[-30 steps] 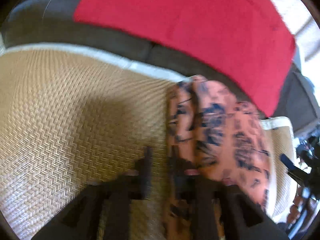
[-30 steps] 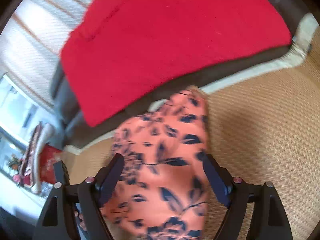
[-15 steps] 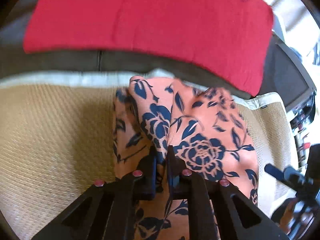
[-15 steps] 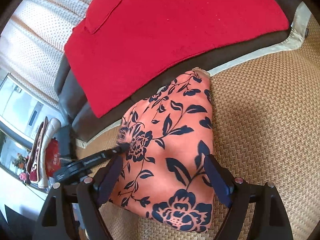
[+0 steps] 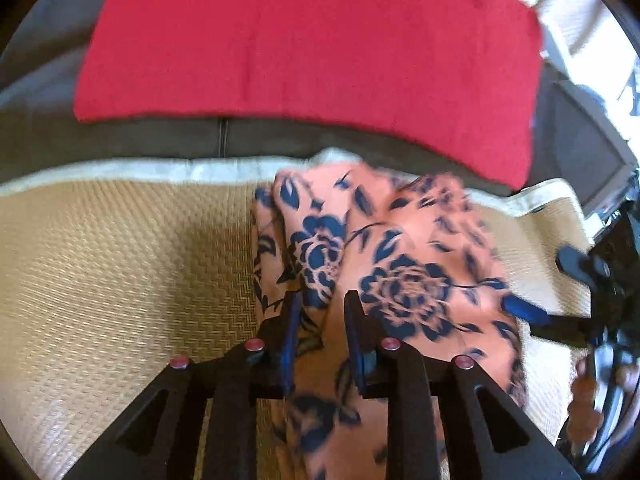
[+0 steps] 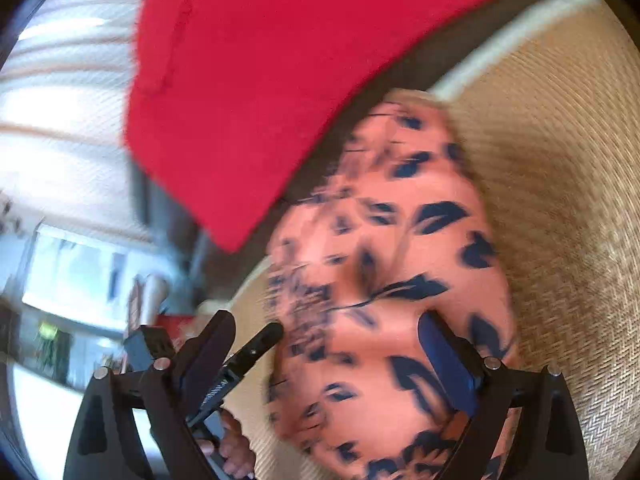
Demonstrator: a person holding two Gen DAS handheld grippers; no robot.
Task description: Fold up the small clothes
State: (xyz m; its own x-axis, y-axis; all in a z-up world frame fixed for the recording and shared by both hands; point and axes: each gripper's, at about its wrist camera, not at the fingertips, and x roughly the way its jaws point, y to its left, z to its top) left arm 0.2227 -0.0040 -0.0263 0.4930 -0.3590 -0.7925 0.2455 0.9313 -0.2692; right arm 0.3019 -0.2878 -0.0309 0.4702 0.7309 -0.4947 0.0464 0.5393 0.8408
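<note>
An orange garment (image 5: 400, 248) with a dark blue flower print lies bunched on the woven mat (image 5: 120, 260). My left gripper (image 5: 322, 308) points down at its left part. Its jaws are opening, with a fold of the cloth in the gap and the pads no longer pressing it. In the right wrist view the garment (image 6: 400, 280) fills the middle. My right gripper (image 6: 328, 340) is low over it, jaws wide and still opening, cloth beneath them, nothing gripped. One of the left gripper's fingers (image 6: 256, 350) reaches in at the garment's left edge.
A red cloth (image 5: 304, 48) hangs over the dark sofa back (image 5: 160, 136) behind the mat. The mat's pale border (image 5: 140, 168) runs along the back. A person's hand (image 6: 236, 452) holds the left gripper. Bright curtains (image 6: 60, 100) and room furniture lie beyond the sofa's end.
Half a second ago my left jaws were shut on a fold of the garment; now they stand apart. The right gripper has sunk closer to the cloth, rolled, and opened a little wider.
</note>
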